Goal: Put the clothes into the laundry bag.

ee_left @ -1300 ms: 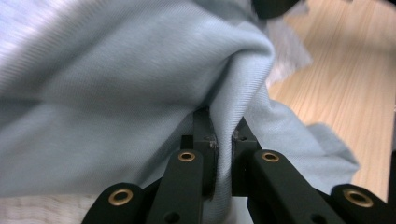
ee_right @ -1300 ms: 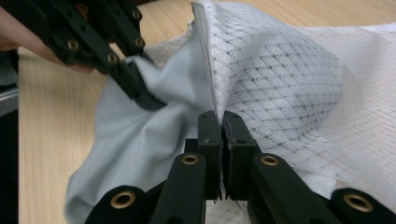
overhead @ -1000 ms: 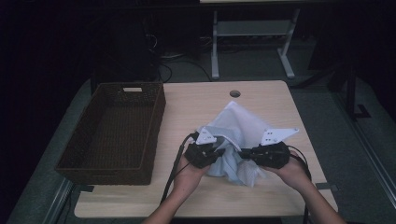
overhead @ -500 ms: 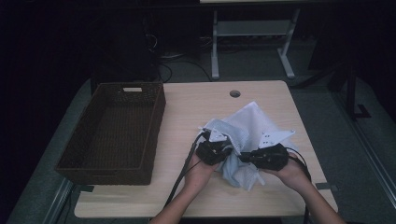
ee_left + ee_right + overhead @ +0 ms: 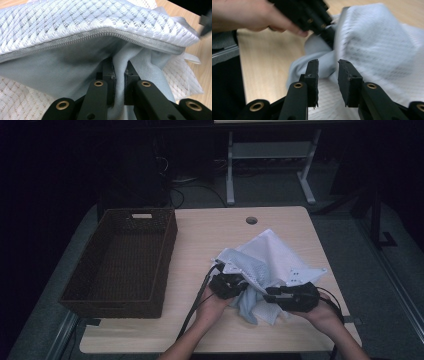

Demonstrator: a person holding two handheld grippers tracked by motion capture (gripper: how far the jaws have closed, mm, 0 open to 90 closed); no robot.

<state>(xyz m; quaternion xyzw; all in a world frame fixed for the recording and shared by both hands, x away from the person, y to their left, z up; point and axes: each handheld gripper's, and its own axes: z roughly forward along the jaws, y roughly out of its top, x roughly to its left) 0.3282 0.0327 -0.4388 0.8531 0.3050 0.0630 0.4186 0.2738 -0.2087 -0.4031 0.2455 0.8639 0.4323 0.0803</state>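
Your right gripper jaws just opened, nothing between; left gripper clamps cloth inside mesh bag. Regrasp next.

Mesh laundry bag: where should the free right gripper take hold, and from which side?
On the zipper-side edge of the mesh laundry bag, beside the fold the left gripper pinches. Come in low from the person's side with the right gripper, whose jaws have just opened with nothing clamped. That seamed hem is stiffer than the loose mesh.

On one wooden table: one wicker basket, one white mesh laundry bag w/ one pale cloth, two grippers – left gripper, right gripper.
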